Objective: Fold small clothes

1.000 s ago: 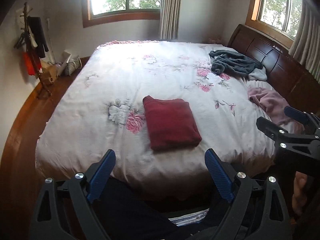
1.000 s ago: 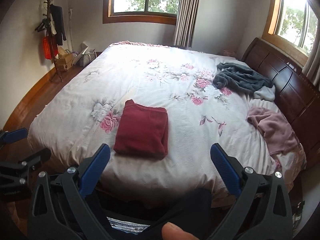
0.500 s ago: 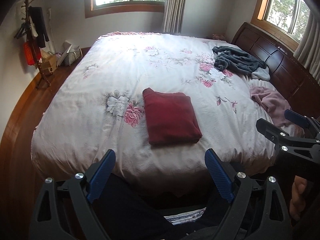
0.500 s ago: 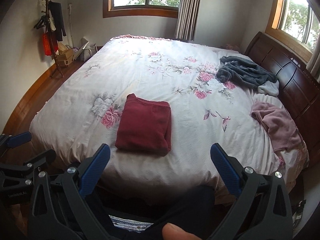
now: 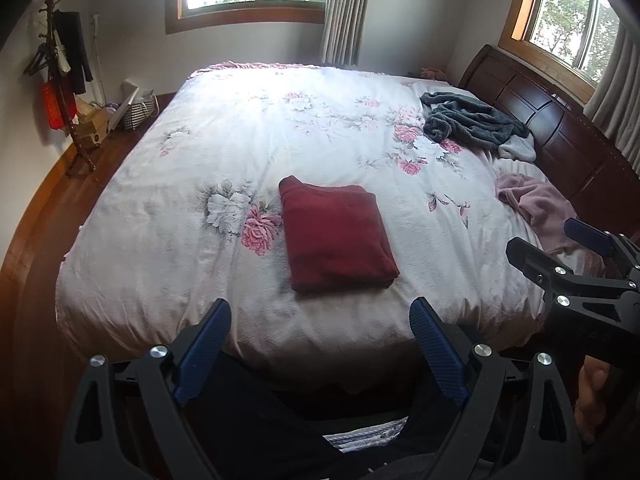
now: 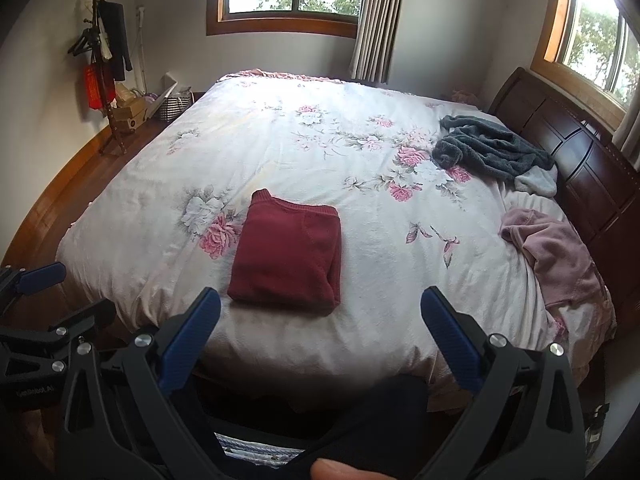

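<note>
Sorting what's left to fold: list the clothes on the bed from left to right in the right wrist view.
Folded red garment → crumpled grey garment → crumpled pink garment, nearest the headboard. The grey and pink ones overlap somewhat in span, but the pink one's middle lies further right.

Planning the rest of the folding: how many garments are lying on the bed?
3. A folded red one near the front edge, a crumpled grey one by the headboard, and a crumpled pink one at the right edge. More could lie underneath them.
</note>
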Motion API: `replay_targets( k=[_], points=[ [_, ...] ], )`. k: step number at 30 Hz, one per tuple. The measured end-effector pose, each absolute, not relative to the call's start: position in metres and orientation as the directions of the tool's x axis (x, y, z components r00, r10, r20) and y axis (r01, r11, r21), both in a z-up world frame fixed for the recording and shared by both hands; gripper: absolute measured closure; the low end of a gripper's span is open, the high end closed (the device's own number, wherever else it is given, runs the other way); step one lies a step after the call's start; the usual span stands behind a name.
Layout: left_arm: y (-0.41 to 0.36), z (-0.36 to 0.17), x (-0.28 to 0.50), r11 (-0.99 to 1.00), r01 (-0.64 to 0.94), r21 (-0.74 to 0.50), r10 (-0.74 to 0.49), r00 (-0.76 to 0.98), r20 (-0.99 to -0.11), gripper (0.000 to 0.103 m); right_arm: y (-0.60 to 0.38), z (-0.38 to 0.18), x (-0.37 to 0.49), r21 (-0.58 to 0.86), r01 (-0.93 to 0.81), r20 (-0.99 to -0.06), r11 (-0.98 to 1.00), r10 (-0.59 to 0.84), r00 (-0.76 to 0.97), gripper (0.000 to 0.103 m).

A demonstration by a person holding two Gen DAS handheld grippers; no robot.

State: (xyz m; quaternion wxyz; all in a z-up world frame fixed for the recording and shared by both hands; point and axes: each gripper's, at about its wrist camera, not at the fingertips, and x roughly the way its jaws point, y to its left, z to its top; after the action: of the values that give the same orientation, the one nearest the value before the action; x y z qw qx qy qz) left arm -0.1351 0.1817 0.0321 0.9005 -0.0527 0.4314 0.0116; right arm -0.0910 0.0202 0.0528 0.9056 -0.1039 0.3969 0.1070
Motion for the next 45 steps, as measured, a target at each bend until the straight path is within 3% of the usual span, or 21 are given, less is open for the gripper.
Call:
replay_targets(
  k=[45],
  points=[
    [0.1766,0.0315,-0.1324,0.994,-0.070,-0.086,-0.024,0.625,-0.781,0.012,0.0151,0.0472,-0.0865,-0.081,-0.261,-0.746,0.962,0.115,0.656,0.003]
  ],
)
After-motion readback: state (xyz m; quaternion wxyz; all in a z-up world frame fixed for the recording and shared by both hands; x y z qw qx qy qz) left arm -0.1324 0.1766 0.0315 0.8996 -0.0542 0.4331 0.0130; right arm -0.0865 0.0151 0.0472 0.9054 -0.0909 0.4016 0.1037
